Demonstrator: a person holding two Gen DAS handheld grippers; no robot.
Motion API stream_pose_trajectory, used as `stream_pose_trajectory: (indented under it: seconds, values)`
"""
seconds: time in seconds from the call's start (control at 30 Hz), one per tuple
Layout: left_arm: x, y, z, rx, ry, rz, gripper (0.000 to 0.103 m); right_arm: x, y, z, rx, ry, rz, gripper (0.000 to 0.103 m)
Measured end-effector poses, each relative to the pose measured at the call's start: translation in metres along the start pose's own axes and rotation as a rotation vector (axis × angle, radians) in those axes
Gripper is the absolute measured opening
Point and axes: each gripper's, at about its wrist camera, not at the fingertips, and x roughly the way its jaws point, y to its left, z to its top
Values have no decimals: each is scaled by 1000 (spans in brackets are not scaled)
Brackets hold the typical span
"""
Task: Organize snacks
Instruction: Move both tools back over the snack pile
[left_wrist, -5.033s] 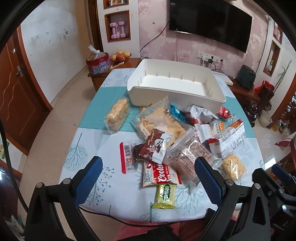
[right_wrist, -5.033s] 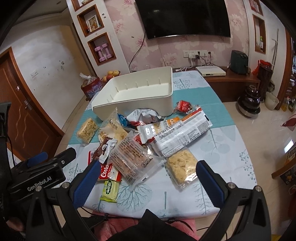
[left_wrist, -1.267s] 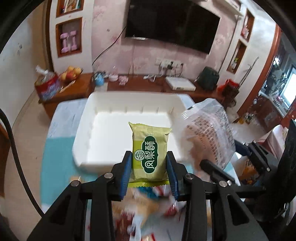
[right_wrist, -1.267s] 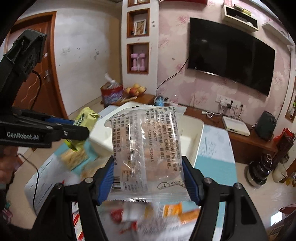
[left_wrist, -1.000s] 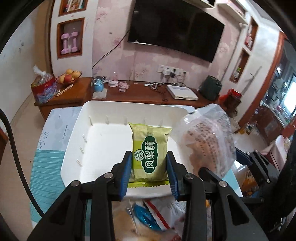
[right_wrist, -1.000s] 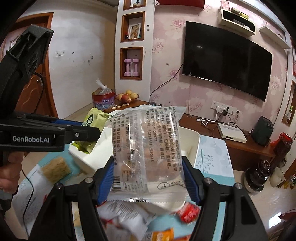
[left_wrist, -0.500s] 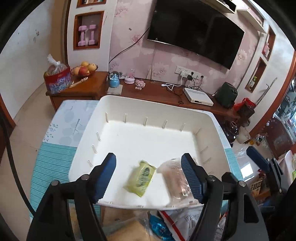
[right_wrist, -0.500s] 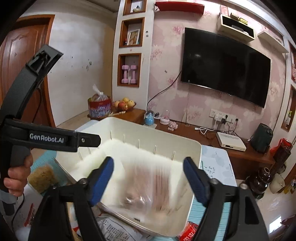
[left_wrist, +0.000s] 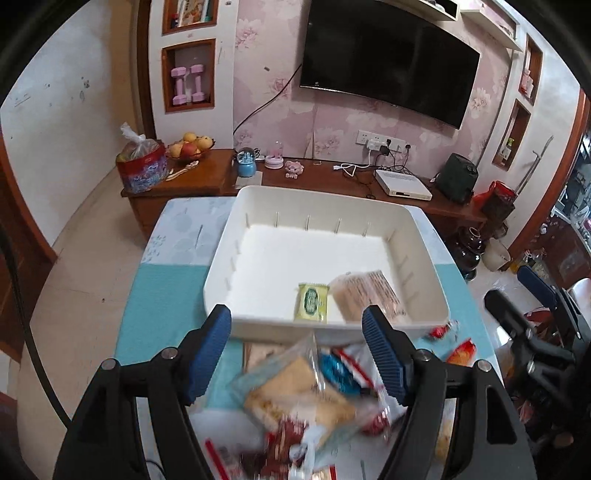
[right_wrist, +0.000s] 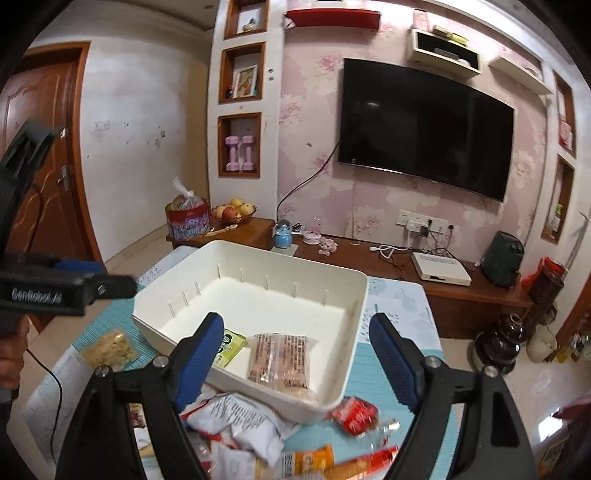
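A small green snack packet (left_wrist: 312, 302) lies flat on the floor of the white plastic bin (left_wrist: 421, 227), close to the bin's near wall. Just beside it, to its right and about touching, lies a larger clear-wrapped pack of biscuits (left_wrist: 365, 293), also flat in the bin; in the right wrist view the same two lie side by side, the green packet (right_wrist: 231, 345) partly hidden behind a gripper finger and the clear pack (right_wrist: 280, 358) reaching toward the near wall.

The left gripper (left_wrist: 301, 350) is released, its blue pads (left_wrist: 380, 354) standing wide apart with nothing between them, hanging above the bin's near rim and the loose snacks in front of it. The right gripper (right_wrist: 297, 352) is likewise spread wide and holds nothing, poised over the near corner of the bin (right_wrist: 347, 332).

In front of the bin a heap of mixed snack bags (left_wrist: 306, 391) covers the surface (left_wrist: 162, 302), blurred in the left view. A pale crispy cake in clear wrap (right_wrist: 109, 349) lies apart, left of the bin.
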Motion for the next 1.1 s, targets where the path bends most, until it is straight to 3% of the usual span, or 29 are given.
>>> stream_pose_trajectory:
  seconds: [0.2, 0.47, 0.83, 1.1]
  values:
    - [-40, 8, -32, 1, 25, -3, 78, -39, -6, -9, 50, 33, -38, 82]
    - [-59, 4, -75, 9, 89, -17, 79, -74, -9, -40, 68, 88, -74, 82]
    - [-34, -6, -139, -7, 263, -80, 79, -90, -25, -103, 122, 197, -74, 82]
    - [1, -2, -176, -55, 415, -62, 79, -79, -25, -156, 125, 315, -37, 82]
